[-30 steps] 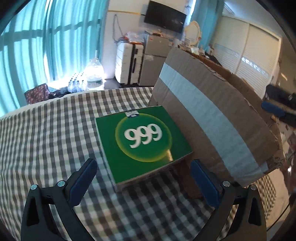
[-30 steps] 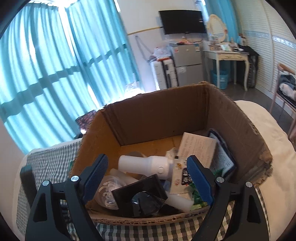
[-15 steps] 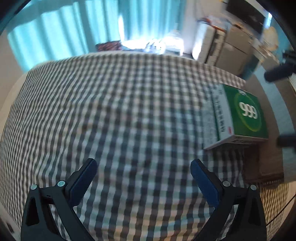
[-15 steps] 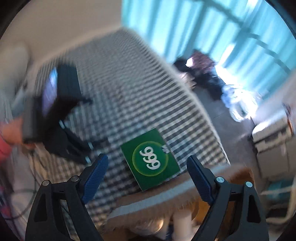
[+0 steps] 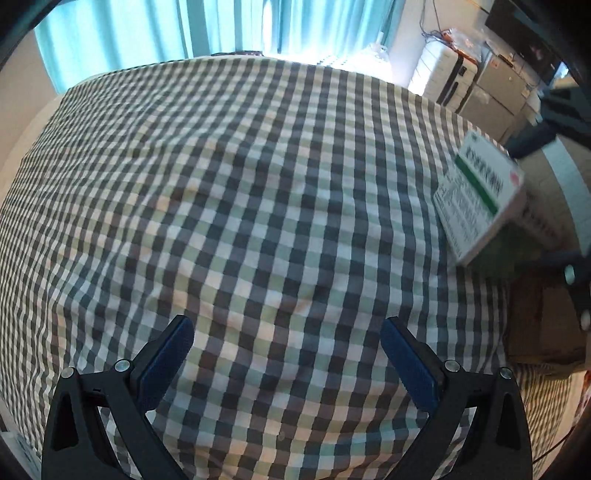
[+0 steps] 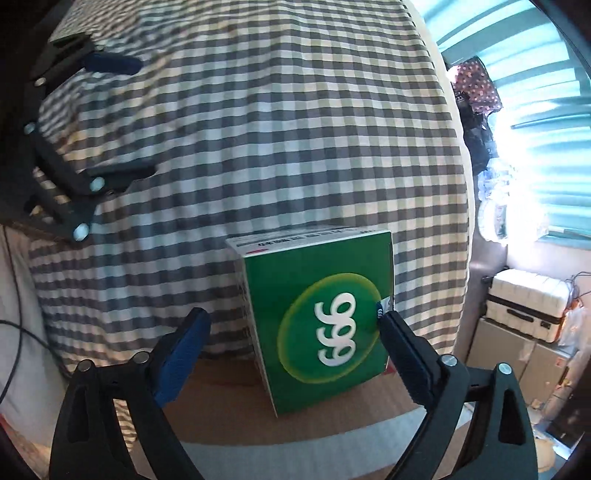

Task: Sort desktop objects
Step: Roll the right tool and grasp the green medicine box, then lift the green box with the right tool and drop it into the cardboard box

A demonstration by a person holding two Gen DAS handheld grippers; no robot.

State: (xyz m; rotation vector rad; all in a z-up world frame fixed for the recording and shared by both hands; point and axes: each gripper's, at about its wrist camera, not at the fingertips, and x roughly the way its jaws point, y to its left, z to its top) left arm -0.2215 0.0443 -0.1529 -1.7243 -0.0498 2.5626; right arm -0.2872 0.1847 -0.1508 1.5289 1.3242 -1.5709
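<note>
right claw (image 6: 291, 332): jaws spread wide, gripping nothing — the box sits between the blue pads, right pad (image 6: 400, 354) at the box's right edge (contact unclear), left pad (image 6: 183, 356) well clear of it
left claw (image 5: 286, 354): jaws wide apart, nothing between them, hovering over bare checked cloth; also visible at the upper left of the right wrist view (image 6: 107, 122)
box (image 6: 317, 317): green, white "999" in a yellow-green ring, white printed side panels; lies by the near edge of the cloth, its near end against or over the cardboard (cannot tell which)
box, left wrist view (image 5: 480, 195): far right of frame, blurred, white text side and green stripe facing the camera, the right claw's dark fingers just beside it
cardboard box (image 6: 303, 417): brown wall with a pale tape band, directly below the right claw; contents hidden
tablecloth (image 5: 258, 184): grey-green-white check, covers the whole table
background: teal curtains (image 5: 147, 33), white suitcase (image 6: 524, 302) and grey cabinet (image 5: 495, 88) beyond the table's far side
</note>
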